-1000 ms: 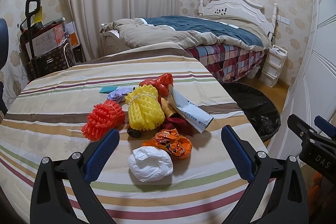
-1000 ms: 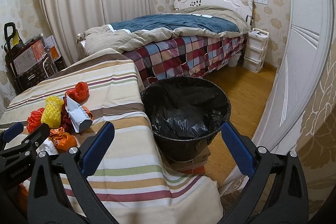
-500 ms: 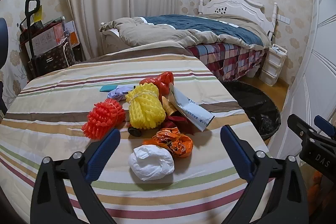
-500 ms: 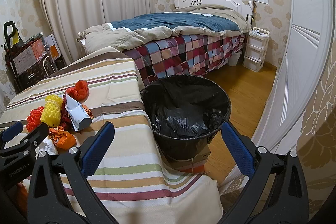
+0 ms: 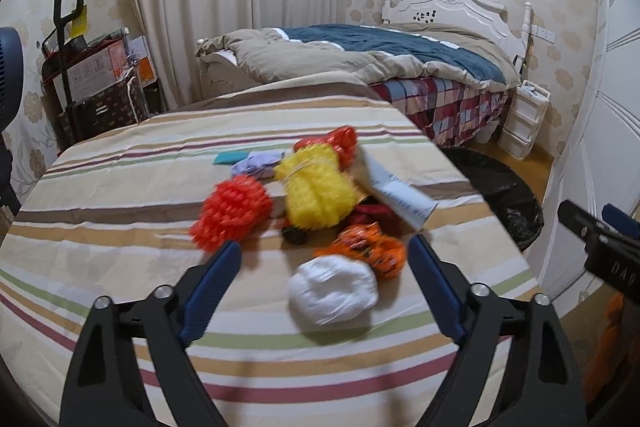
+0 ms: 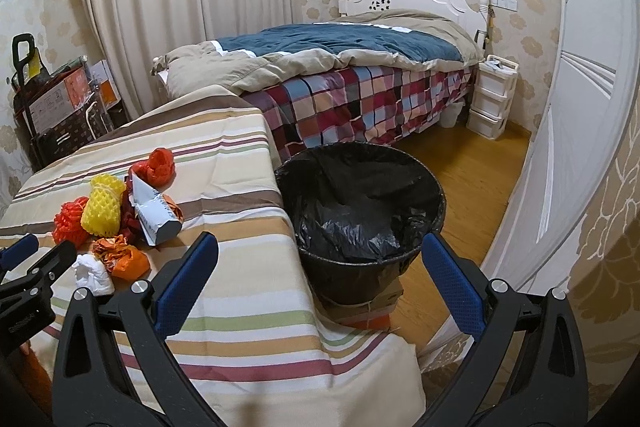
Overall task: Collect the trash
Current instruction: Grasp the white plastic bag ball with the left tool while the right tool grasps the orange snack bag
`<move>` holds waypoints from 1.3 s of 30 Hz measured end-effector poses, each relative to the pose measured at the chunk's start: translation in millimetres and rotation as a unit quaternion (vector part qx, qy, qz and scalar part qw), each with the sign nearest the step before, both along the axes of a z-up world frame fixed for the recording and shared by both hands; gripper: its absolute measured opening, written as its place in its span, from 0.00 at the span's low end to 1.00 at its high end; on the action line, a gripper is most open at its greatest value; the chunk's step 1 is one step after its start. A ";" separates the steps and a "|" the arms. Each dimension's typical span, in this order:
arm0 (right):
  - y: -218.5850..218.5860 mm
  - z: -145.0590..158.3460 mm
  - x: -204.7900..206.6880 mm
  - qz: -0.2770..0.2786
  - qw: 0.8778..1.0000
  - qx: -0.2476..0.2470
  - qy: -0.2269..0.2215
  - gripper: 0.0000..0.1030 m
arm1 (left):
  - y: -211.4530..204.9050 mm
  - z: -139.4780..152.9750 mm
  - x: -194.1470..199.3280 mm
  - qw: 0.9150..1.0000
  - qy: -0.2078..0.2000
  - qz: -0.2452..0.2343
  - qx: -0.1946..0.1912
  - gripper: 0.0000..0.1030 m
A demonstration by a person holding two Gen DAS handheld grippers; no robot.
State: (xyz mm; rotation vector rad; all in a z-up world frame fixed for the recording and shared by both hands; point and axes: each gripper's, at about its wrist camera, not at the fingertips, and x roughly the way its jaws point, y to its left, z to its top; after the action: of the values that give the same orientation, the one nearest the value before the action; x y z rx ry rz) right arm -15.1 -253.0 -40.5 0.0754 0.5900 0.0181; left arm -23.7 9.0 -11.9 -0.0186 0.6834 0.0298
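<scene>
Left claw [image 5: 324, 259] jaws just closing, nothing gripped, white wad [image 5: 333, 291] between. Right claw [image 6: 320, 267] wide, empty. Risk: nipping orange wrapper [image 5: 366, 250] touching wad's far side.

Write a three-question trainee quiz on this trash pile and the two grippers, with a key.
1. True or false: the white crumpled wad is already pinched by the left gripper.
2. Which piece lies nearest the left gripper's fingertips? A) yellow foam net B) white crumpled wad C) red foam net
3. Fill in: the black-lined trash bin stands on the ____, beside the striped table.

Key
1. False. The jaws have just been closing, but the pads stand clear on either side of it.
2. B
3. Floor, on a low box. The right gripper is open and holds nothing.
</scene>
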 end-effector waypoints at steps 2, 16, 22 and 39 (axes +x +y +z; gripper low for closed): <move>3.0 -1.1 -1.4 0.006 1.000 0.000 0.006 0.91 | 6.1 -2.0 -2.7 1.000 0.007 0.001 -0.001 0.76; 8.2 4.6 4.9 0.015 0.999 0.000 0.029 0.82 | -1.8 -34.1 8.3 0.998 0.054 -0.014 0.004 0.77; 17.2 3.7 6.9 0.030 0.999 0.000 0.040 0.82 | -0.9 -34.0 9.6 0.997 0.065 -0.039 -0.005 0.49; 127.5 0.6 10.6 0.177 0.982 -0.019 0.063 0.79 | 74.1 -18.9 -15.4 0.999 0.042 0.032 -0.003 0.44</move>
State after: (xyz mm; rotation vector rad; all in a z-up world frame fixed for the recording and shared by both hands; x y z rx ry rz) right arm -4.5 -125.5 -39.9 -0.0667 0.7245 0.3487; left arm -39.0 83.1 -30.8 -0.0458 0.7668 0.0900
